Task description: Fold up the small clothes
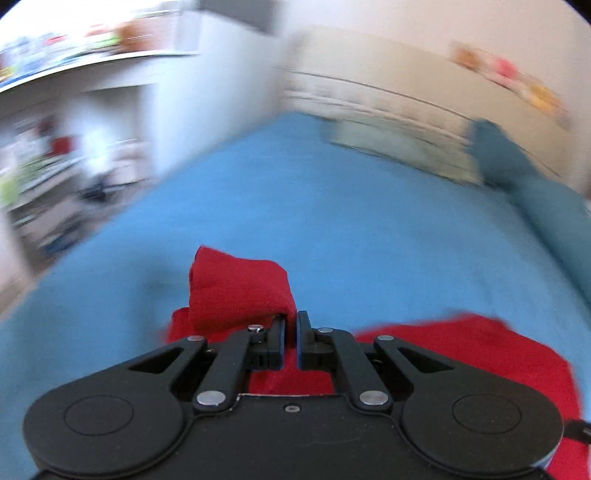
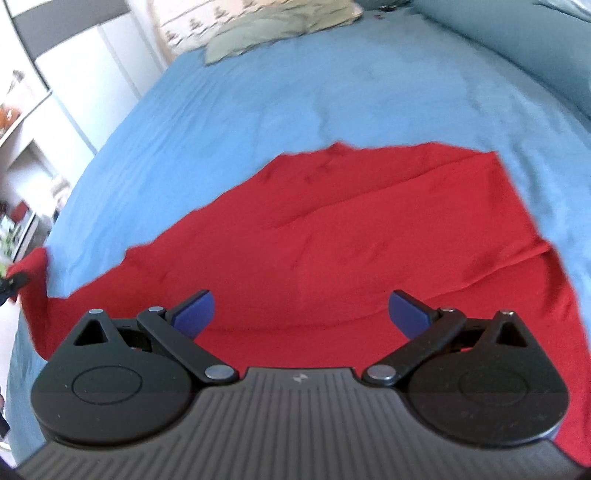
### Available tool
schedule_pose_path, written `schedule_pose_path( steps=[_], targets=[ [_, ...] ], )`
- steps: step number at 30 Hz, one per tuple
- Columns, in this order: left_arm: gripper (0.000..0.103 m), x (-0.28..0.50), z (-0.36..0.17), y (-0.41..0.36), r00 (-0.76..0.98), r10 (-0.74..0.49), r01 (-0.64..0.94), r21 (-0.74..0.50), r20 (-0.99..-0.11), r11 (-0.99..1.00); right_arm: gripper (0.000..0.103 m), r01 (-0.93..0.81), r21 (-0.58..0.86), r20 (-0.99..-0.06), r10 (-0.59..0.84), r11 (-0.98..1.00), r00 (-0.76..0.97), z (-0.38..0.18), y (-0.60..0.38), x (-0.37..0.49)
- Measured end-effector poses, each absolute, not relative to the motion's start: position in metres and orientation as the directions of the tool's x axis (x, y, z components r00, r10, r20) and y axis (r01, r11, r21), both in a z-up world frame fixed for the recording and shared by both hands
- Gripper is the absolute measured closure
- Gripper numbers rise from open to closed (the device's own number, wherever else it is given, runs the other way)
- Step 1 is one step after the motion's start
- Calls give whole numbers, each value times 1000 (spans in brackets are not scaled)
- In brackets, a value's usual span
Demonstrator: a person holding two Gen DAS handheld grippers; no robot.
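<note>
A red garment (image 2: 332, 229) lies spread on the blue bed sheet (image 2: 295, 92). My left gripper (image 1: 291, 321) is shut on a bunched corner of the red garment (image 1: 236, 291) and holds it lifted above the sheet; the rest of the cloth trails below and to the right. In the right wrist view the lifted corner shows at the far left edge (image 2: 31, 273). My right gripper (image 2: 301, 314) is open and empty, hovering over the near part of the garment, blue pads (image 2: 195, 314) wide apart.
A pale green pillow or blanket (image 2: 280, 26) lies at the head of the bed. A teal cushion or blanket (image 1: 517, 166) is at the right side. White shelves and a desk (image 1: 74, 147) stand left of the bed.
</note>
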State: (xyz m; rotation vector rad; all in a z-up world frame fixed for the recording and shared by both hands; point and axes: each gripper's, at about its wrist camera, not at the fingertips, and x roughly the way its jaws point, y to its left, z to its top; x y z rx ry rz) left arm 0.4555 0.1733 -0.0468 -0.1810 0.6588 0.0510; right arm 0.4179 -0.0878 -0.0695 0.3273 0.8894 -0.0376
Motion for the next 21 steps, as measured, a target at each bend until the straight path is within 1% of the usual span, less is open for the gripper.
schedule_pose_path(
  steps=[4, 7, 9, 12, 15, 16, 18, 19, 20, 21],
  targets=[
    [98, 465, -58, 46, 769, -188, 110, -162, -612, 981, 0, 196, 244, -754, 59, 950, 654, -61, -142, 414],
    [98, 471, -91, -29, 702, -268, 177, -203, -659, 963, 0, 217, 226, -756, 30, 950, 654, -64, -182, 411],
    [98, 475, -120, -67, 650, -282, 181, -217, -706, 959, 0, 223, 214, -762, 20, 951, 647, -70, -207, 410],
    [98, 475, -156, -99, 593, -253, 163, -193, -765, 968, 0, 215, 200, -776, 21, 956, 630, -80, -232, 409],
    [97, 469, -165, -105, 599, -231, 170, -160, -767, 972, 0, 198, 196, -788, 34, 960, 615, -88, -246, 407],
    [95, 468, -163, -102, 598, -235, 180, -157, -766, 971, 0, 194, 200, -789, 40, 960, 613, -91, -248, 411],
    [74, 467, -158, -97, 592, -241, 198, -151, -769, 968, 0, 185, 210, -789, 54, 960, 612, -93, -251, 412],
    [54, 464, -154, -93, 590, -245, 206, -151, -769, 967, 0, 181, 214, -788, 60, 960, 612, -93, -252, 413],
    [40, 457, -149, -85, 598, -242, 208, -144, -764, 967, 0, 174, 216, -787, 66, 961, 614, -92, -251, 415],
    [37, 455, -143, -79, 612, -229, 205, -128, -757, 970, 0, 163, 212, -785, 69, 964, 616, -90, -249, 417]
  ],
)
